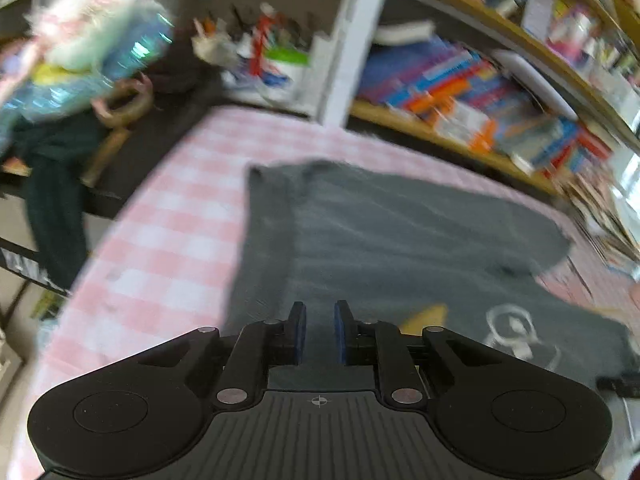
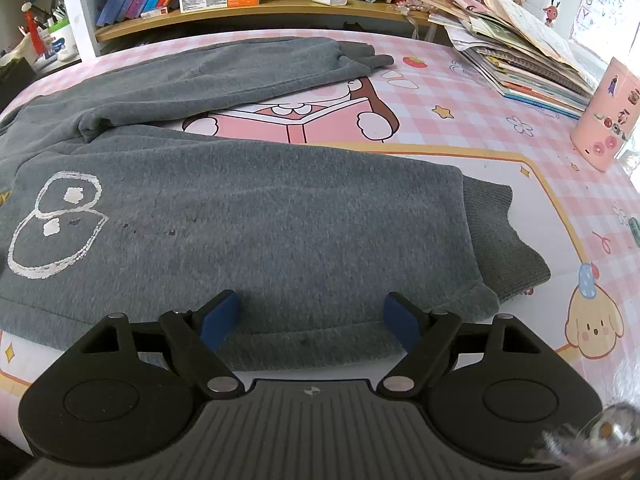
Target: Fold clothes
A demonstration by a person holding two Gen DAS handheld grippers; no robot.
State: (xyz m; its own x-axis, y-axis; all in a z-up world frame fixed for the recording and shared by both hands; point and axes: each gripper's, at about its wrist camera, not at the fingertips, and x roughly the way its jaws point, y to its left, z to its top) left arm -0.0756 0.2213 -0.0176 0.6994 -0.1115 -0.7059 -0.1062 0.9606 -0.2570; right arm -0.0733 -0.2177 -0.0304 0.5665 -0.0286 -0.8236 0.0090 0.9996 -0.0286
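Grey sweatpants [image 2: 260, 216] lie spread on the pink checked tablecloth [image 2: 480, 92], with a white "8" print [image 2: 56, 224] on the near leg and ribbed cuffs [image 2: 500, 240] to the right. The far leg [image 2: 208, 76] stretches toward the shelf. My right gripper [image 2: 312, 316] is open wide, hovering at the near leg's front edge, with nothing between its blue pads [image 2: 218, 320]. In the blurred left wrist view, the pants [image 1: 400, 232] lie ahead and my left gripper [image 1: 320, 332] stands over them with a narrow gap between its pads, holding nothing.
A stack of books and magazines [image 2: 520, 52] and a pink cup [image 2: 604, 116] stand at the right of the table. Bookshelves [image 2: 260, 4] run along the back. The table's left edge [image 1: 100, 248] drops off toward dark clothing and clutter [image 1: 52, 200].
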